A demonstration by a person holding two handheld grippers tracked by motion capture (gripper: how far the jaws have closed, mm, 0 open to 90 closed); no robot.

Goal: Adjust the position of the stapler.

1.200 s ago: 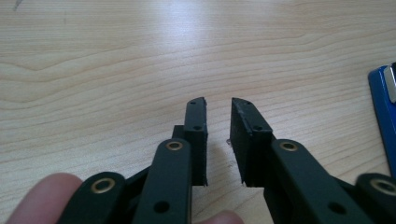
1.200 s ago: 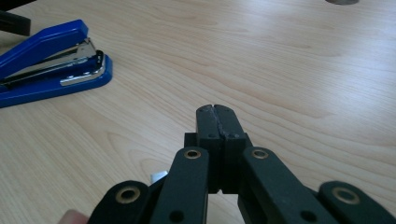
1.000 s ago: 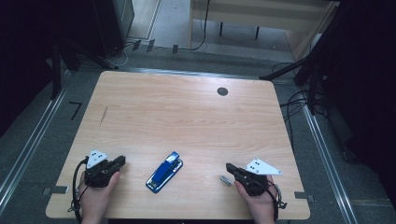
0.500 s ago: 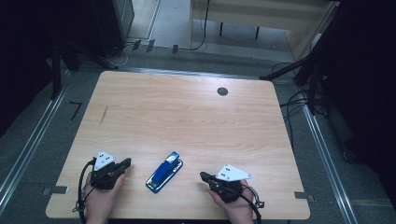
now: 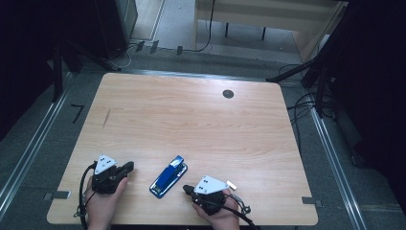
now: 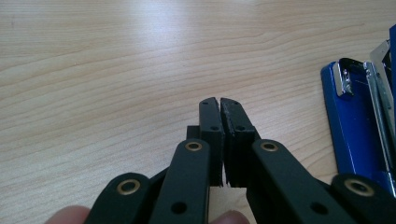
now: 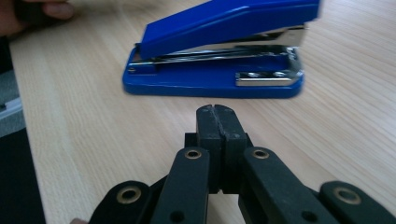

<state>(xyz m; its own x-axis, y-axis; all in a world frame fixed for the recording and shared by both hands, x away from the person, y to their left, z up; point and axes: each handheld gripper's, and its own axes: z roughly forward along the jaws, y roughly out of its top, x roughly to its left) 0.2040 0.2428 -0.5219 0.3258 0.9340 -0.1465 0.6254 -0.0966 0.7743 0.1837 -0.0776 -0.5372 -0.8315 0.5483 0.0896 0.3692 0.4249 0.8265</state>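
Surface: pale wooden table [image 5: 191,124].
Stapler [image 5: 168,176]: blue, lying near the table's front edge.
Left gripper [image 5: 128,166]: left of the stapler, jaws closed, empty.
Right gripper [image 5: 186,189]: just right of the stapler, jaws closed, empty, pointing at it.

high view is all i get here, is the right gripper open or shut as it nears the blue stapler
observer: shut. In the right gripper view the right gripper has both pads pressed together, nothing between them.
operator: is it touching the stapler
observer: no, bare wood shows between its tips and the stapler, whose long side faces it.
operator: and the left one
observer: the left gripper is shut too, with the stapler off to its right side.
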